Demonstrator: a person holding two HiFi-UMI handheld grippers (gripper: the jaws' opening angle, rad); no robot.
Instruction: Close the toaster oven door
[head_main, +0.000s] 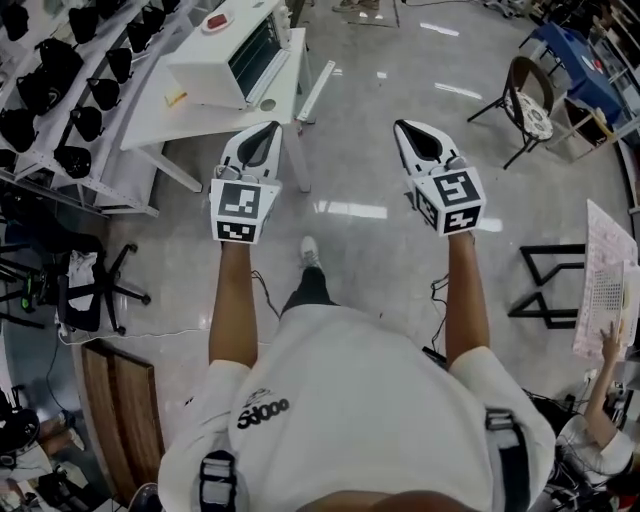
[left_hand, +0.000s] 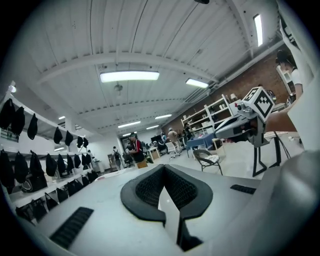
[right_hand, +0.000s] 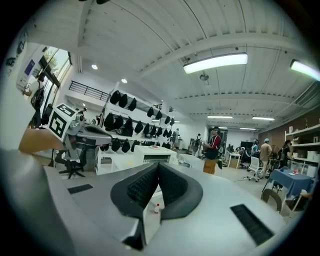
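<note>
We have a wide stretch of shiny floor (head_main: 380, 150) ahead, open between us and the one white table (head_main: 160, 115). The single toaster oven (head_main: 215, 60) sits at the table's floor-side edge; we cannot tell what is inside it. Our two grippers hang well short of it. The left gripper (head_main: 272, 127) and right gripper (head_main: 400, 126) both have their jaws pressed together on nothing.

We are looking down at a white table (head_main: 165, 125) standing on the glossy floor (head_main: 370, 150) and carrying a white toaster oven (head_main: 215, 60), its door (head_main: 318, 92) hanging open past the edge, with a small yellow-and-orange item (head_main: 176, 97) lying just beside it.
</note>
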